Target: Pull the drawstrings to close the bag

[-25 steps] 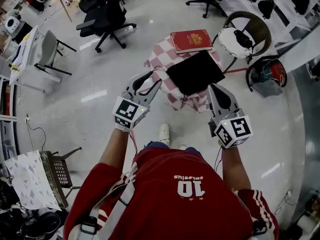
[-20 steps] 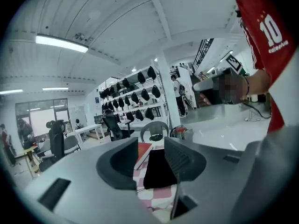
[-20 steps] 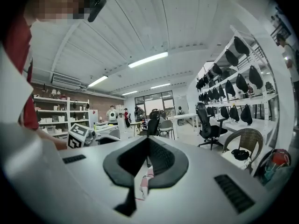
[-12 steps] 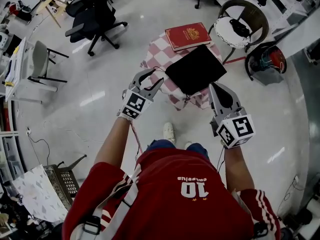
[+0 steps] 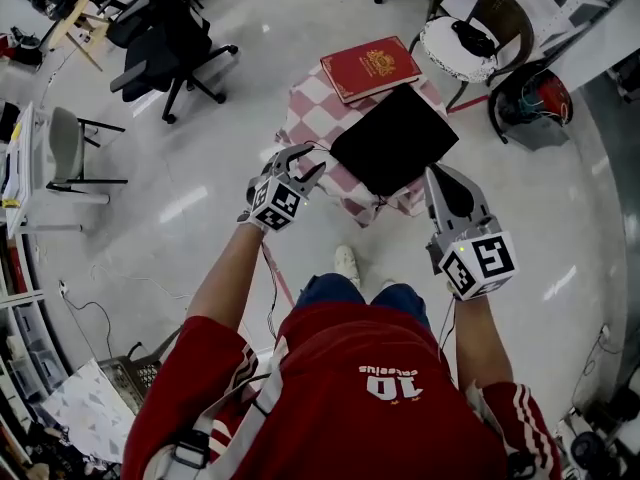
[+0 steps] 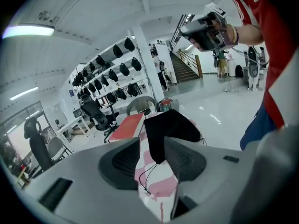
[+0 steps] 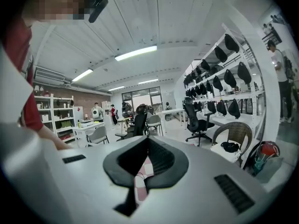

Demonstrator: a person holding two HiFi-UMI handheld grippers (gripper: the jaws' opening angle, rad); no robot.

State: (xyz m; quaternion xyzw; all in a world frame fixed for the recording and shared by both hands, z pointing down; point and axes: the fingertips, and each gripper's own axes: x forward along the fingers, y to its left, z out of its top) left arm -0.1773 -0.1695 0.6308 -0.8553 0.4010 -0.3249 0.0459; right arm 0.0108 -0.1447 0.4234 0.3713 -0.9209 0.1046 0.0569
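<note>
A black drawstring bag [image 5: 392, 138] lies on a small table draped in a pink-and-white checked cloth [image 5: 308, 118]. My left gripper [image 5: 304, 159] is open at the table's near-left corner, and a thin black drawstring [image 5: 318, 147] runs just past its tips. In the left gripper view the bag's corner [image 6: 170, 125] and a loop of cord [image 6: 148, 178] lie on the cloth between the spread fingers [image 6: 124, 164], untouched. My right gripper [image 5: 432, 174] is shut, tips at the bag's near-right corner. Its own view shows only cloth [image 7: 141, 181] below the closed jaws [image 7: 148, 140].
A red book [image 5: 371, 66] lies on the far side of the table beside the bag. A wicker chair [image 5: 470, 33] and a red-and-black bin [image 5: 530, 103] stand at the right. Office chairs [image 5: 165, 43] stand at the left on the glossy floor.
My left gripper has moved forward to the table's near-left corner and its jaws have spread a little wider. The right gripper has stayed shut at the bag's near-right corner.
</note>
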